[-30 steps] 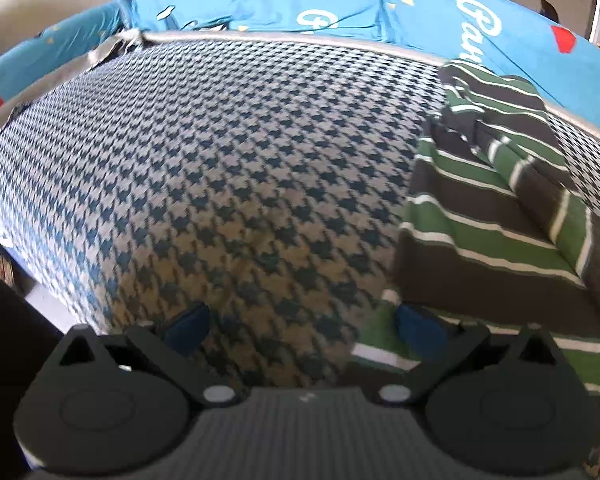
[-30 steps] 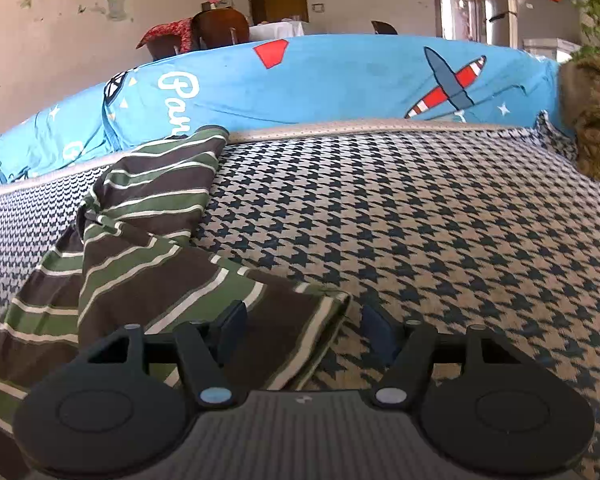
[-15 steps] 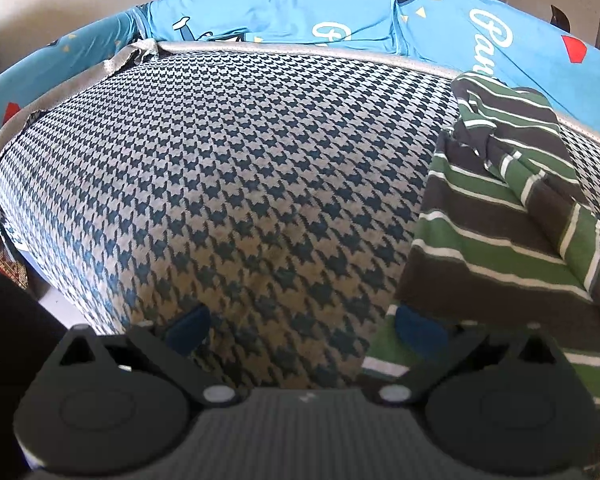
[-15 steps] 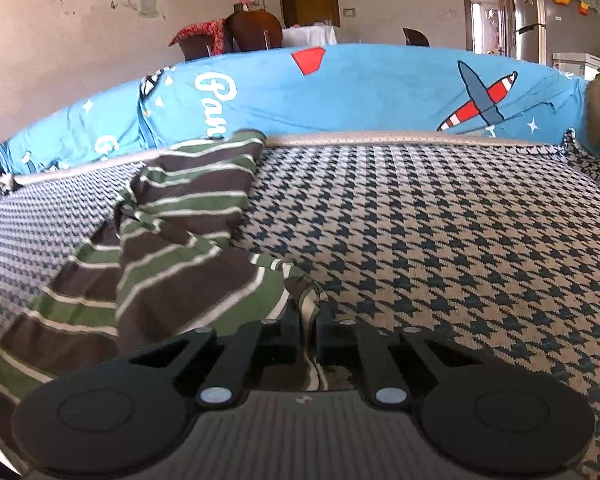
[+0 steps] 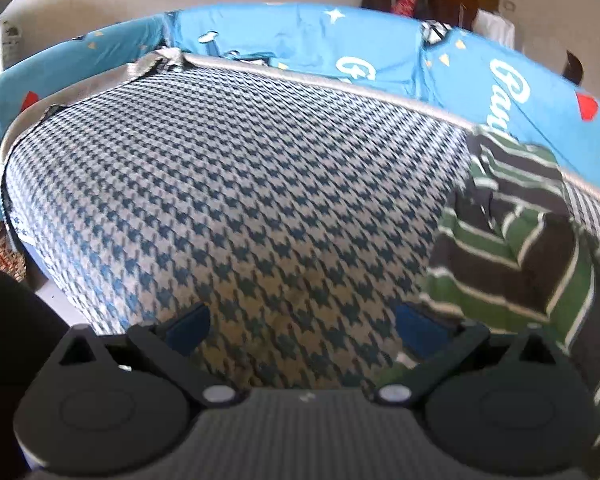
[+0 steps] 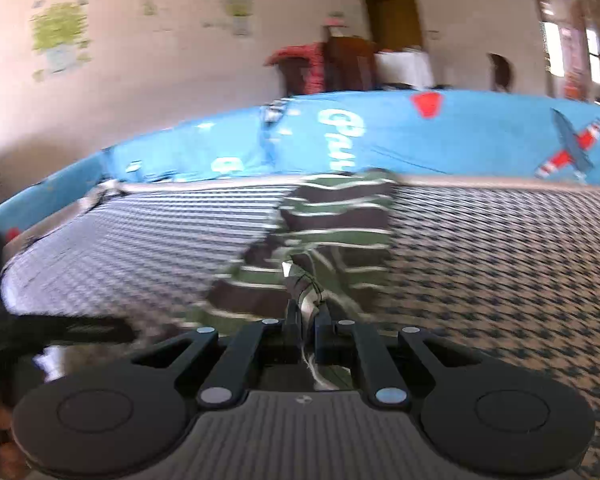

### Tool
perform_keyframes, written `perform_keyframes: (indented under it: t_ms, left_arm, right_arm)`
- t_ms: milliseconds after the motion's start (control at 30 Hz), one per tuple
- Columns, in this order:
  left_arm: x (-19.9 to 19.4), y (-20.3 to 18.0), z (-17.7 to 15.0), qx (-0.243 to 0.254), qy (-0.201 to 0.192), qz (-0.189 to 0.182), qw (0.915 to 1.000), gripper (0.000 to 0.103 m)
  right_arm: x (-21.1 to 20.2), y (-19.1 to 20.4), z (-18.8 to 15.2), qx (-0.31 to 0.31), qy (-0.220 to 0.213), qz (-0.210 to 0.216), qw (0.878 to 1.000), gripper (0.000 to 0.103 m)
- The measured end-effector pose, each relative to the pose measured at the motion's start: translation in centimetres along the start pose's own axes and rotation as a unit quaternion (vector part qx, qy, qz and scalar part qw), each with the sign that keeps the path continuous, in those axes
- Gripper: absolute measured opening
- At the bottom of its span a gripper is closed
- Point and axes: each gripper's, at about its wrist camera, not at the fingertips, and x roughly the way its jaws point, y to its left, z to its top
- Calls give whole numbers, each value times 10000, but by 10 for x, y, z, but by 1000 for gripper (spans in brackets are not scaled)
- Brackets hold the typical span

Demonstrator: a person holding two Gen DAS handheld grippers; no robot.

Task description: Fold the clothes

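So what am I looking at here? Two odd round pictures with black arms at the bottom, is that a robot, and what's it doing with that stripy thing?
No robot: a person holds a two-finger tool in each hand, and each tool carries a wide-angle camera looking along its fingers, so the pictures bulge. One picture comes from the left tool, the other from the right. Both look over a bed with a houndstooth cover and blue printed bedding along its far side. On it lies a green, brown and white striped garment. The left gripper is open, with only the cover between its blue fingers. The right gripper is shut on an edge of the garment, which runs away from it across the bed.
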Motion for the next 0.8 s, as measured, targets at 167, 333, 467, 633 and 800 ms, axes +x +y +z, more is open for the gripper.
perform_keyframes:
  t_ms: [167,333,467,633,800]
  left_arm:
    - [-9,16,9,-271,-231,10,9994,103]
    - [-10,24,11,-343,-269,51,9990,103]
    - [-11,25,10,-312,-257,76,9992,103]
    - [-10,20,10,-231,-209,32,9995,103]
    - [-8,11,7,-78,-135,-43,9999,103]
  right_arm:
    - [2,48,-4,-472,97,646,9968,9]
    - [17,87,-18,-792,382,1155,9894,9]
    - [32,104,-36,-1026,635,1272,9845,9]
    - [51,105,-49,-993,984,1322,9813,9]
    - [56,104,-60,-998,1322,1454,9754,13]
